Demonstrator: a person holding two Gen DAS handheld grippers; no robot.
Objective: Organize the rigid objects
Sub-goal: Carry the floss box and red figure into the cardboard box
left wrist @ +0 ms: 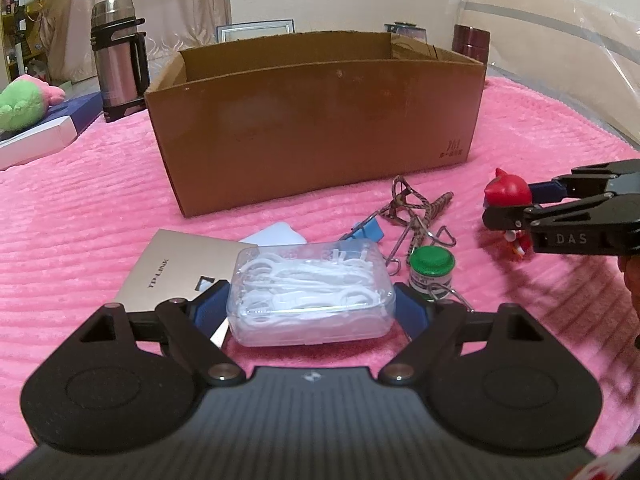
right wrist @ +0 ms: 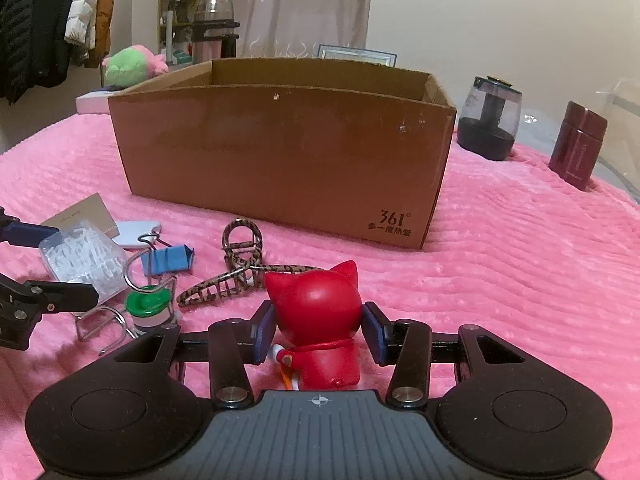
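Grasp stage on both sides, we judge. Our left gripper (left wrist: 311, 300) has its fingers set wide against the two ends of the clear floss-pick case (left wrist: 310, 292), which sits partly on the gold TP-LINK box (left wrist: 176, 268); we cannot tell if the case is lifted. Our right gripper (right wrist: 316, 330) brackets the red cat figurine (right wrist: 318, 320); the blue pads stand at either side of its head, touching or nearly so, and the figurine looks to be on the pink blanket (right wrist: 500, 280).

The open cardboard box (left wrist: 312, 120) stands just beyond the pile, so the next move calls for firm closure, a lift above the near wall, then release inside.

Left on the blanket: blue binder clip (right wrist: 168, 260), leopard-print hair claw (right wrist: 236, 276), green-capped bottle (right wrist: 149, 308), wire puzzle rings (left wrist: 424, 240).

The right wrist view alone shows the box's "361°" print clearly and part of its interior; nothing is visible there. The left wrist view alone shows the TP-LINK lettering and the steel thermos (left wrist: 118, 60) unobstructed.
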